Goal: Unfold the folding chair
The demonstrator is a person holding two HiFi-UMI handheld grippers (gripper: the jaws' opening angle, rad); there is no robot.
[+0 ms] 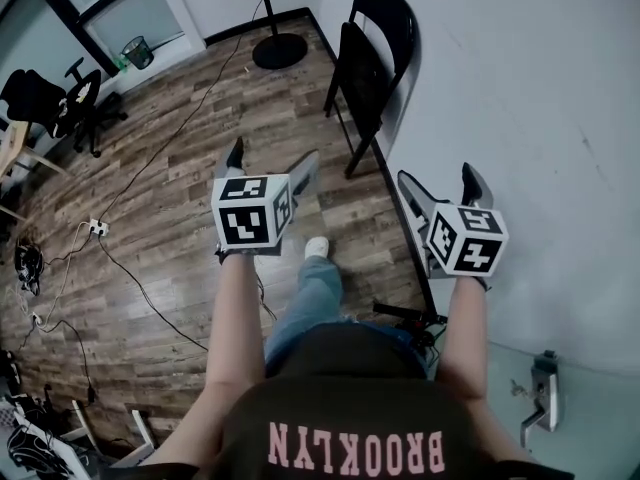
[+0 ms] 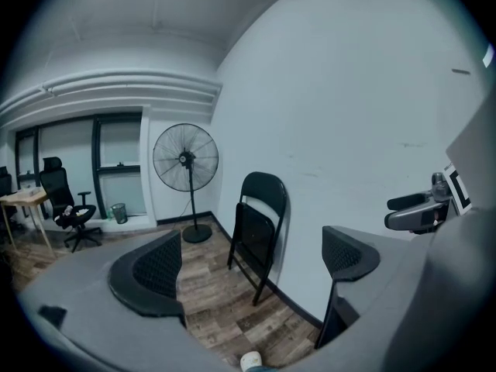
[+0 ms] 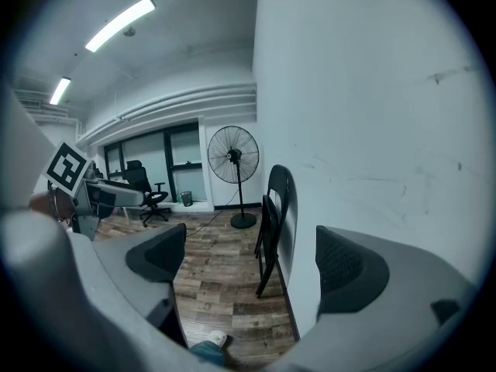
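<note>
Wood-plank floor (image 1: 180,168) meets a plain pale wall (image 1: 520,88). A pedestal fan (image 2: 186,160) stands by dark-framed windows (image 2: 120,169), with a black office chair (image 2: 66,208) and waste bin (image 2: 118,212) nearby. Strip lights (image 3: 120,23) glow overhead.

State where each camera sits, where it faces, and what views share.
Head view: on the head, facing steeply down; arms, leg, left tongs, right tongs show.
Left gripper view: on the left tongs, facing the chair; its open jaws show.
Right gripper view: on the right tongs, facing along the wall; open jaws show.
All share the chair and fan.
</note>
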